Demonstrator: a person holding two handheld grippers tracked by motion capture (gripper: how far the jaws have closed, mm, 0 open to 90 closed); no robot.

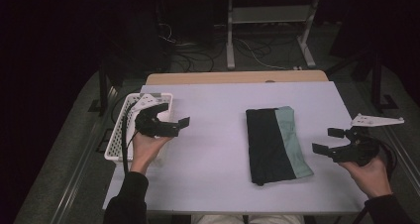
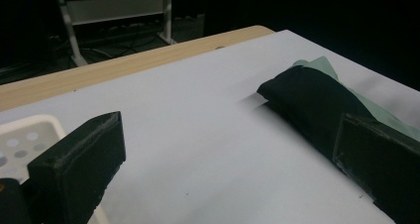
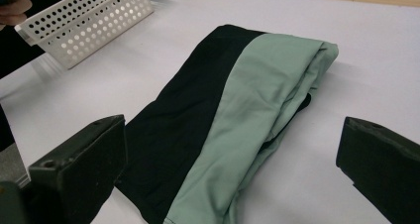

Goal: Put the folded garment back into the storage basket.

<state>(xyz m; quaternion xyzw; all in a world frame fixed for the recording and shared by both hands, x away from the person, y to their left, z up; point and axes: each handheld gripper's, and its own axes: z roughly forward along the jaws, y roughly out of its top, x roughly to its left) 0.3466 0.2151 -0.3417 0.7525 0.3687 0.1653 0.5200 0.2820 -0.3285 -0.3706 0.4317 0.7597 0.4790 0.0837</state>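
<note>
Both hand-held grippers hang above the table (image 1: 218, 105) with their jaws apart and nothing between them: the left hand-held gripper (image 1: 172, 120) sits over the table's left side, just beside the white perforated basket (image 1: 119, 135), and the right hand-held gripper (image 1: 328, 140) hovers at the table's right edge, pointing toward the cloth. That folded cloth (image 1: 275, 144) lies flat on the right half of the table, well apart from the basket, a long bundle with a black side toward the person's left and a pale green side toward the right. In the right gripper view the fabric (image 3: 223, 115) looks thin and smooth, folded in several loose layers with a rounded fold at the far end and soft, rumpled edges on the green side. It should be light and entirely limp, so it will sag and may unfold if lifted from one point, and a smooth weave could slide out of a shallow pinch. The safer hold is probably a deep bite across all layers at a folded edge, ideally one gripper near each end, so the bundle keeps its shape.
</note>
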